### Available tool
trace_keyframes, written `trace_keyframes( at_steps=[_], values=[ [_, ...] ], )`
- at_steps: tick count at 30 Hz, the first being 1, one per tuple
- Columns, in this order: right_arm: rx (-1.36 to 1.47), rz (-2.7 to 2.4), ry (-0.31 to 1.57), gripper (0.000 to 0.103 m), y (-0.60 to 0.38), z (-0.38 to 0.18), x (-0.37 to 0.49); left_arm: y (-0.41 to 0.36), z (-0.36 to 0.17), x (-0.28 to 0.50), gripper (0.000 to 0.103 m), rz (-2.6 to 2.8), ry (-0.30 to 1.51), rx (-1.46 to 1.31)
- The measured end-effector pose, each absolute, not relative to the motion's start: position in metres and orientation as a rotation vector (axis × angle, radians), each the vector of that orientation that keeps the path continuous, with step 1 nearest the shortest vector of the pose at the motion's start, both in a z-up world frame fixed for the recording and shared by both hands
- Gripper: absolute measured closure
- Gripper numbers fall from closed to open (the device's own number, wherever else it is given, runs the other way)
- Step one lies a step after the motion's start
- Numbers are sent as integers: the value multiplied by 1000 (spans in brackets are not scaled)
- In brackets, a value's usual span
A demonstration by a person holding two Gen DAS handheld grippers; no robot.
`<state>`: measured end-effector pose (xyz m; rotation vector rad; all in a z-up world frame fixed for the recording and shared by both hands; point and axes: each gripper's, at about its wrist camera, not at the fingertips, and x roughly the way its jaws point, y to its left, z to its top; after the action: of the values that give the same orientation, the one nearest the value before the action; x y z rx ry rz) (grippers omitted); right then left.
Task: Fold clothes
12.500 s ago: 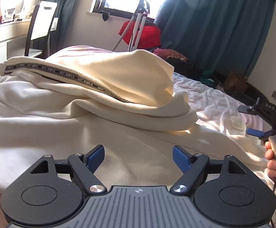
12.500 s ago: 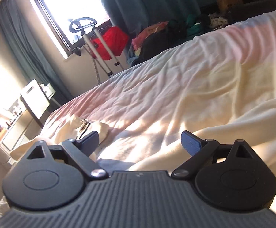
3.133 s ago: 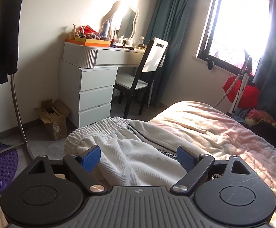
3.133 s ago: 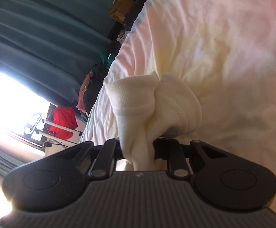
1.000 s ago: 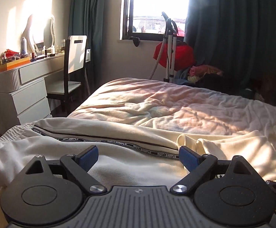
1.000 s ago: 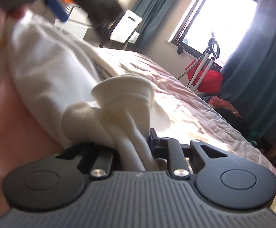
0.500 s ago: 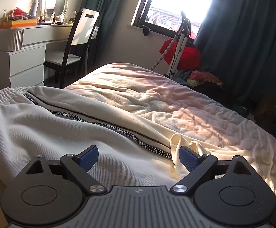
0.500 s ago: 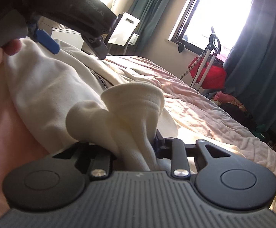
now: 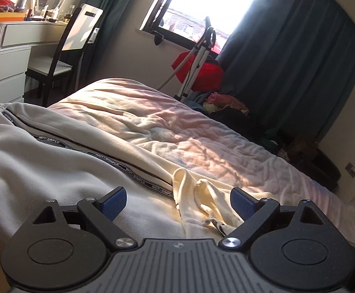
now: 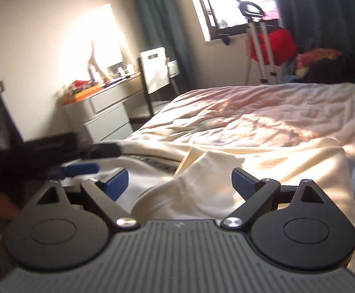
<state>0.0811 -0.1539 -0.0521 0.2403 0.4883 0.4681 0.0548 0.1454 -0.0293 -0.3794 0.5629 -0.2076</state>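
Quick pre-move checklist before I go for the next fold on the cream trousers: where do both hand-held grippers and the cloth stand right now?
1. Left hand-held gripper open and empty: ok.
2. Right hand-held gripper open, nothing clamped: ok; folded cloth lies between its fingers.
3. Cream trousers resting on the bed, not hanging: ok.
4. Folded-over cuff end flat: not ok, it is bunched and wrinkled just ahead of the left hand-held gripper.
5. Lettered side stripe lying straight as a fold guide: ok, it runs unbroken along the leg.
6. Edges aligned under the fold: cannot tell, the lower layers are hidden.
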Motion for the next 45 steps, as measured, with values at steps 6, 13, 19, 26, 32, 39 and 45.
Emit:
trace_keyframes(
  at_steps=[6,13,19,26,32,39,45],
  values=[
    [389,336,647,10,-169,-75,156,111,-36,53,13,-385,593,-303],
    [380,469,753,11,-128,-89,212,89,-65,66,23,-422,678,-247],
    [255,459,816,32,-101,-113,223,82,-83,81,31,-412,685,-207],
    [185,423,783,67,-95,-113,215,78,-87,85,48,-451,722,-194],
    [214,389,754,94,-103,-109,210,79,-87,81,69,-460,744,-202],
    [104,403,618,94,-91,-86,192,107,-87,80,76,-533,832,-484],
    [105,389,717,94,-84,-124,207,92,-97,83,72,-475,883,-350]
  ],
)
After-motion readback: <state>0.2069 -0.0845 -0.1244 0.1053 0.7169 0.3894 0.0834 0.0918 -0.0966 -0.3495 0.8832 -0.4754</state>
